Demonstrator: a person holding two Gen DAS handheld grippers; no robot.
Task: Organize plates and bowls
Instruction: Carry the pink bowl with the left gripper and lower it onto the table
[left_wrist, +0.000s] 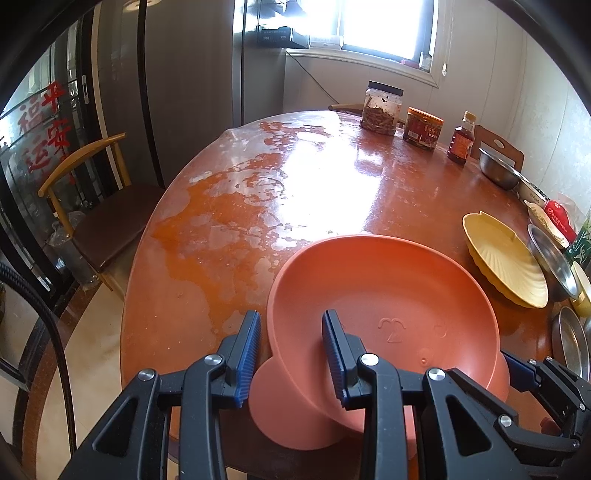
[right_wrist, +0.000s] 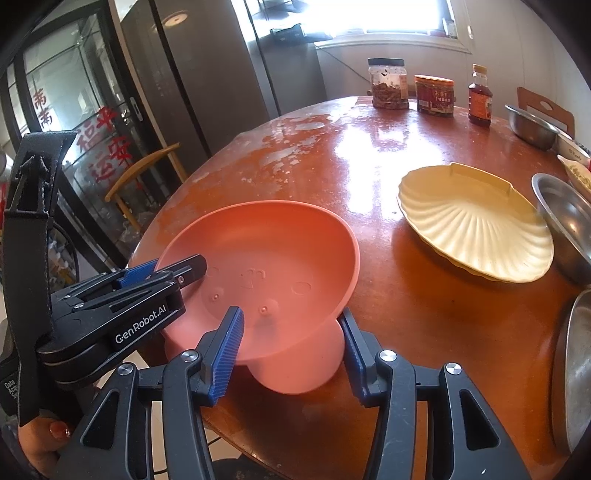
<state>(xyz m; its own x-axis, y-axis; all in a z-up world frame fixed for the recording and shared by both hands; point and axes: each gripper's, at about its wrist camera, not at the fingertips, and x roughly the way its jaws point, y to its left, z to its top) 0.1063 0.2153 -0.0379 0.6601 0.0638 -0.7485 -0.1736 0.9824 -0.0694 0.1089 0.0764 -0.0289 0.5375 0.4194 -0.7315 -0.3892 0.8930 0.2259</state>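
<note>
A pink bowl (left_wrist: 384, 302) with a round foot stands tilted at the near edge of the round wooden table (left_wrist: 258, 192); it also shows in the right wrist view (right_wrist: 273, 258). My left gripper (left_wrist: 291, 354) is open, its fingers astride the bowl's left rim, one inside and one outside. My right gripper (right_wrist: 291, 350) is open, its fingers astride the bowl's near rim and foot. A yellow shell-shaped plate (right_wrist: 476, 221) lies to the right on the table, also in the left wrist view (left_wrist: 502, 258).
Steel bowls (right_wrist: 565, 225) and a steel plate (right_wrist: 572, 369) crowd the right edge. Two jars (right_wrist: 388, 85) and a sauce bottle (right_wrist: 480, 96) stand at the far side. A wooden chair (left_wrist: 92, 206) stands left of the table.
</note>
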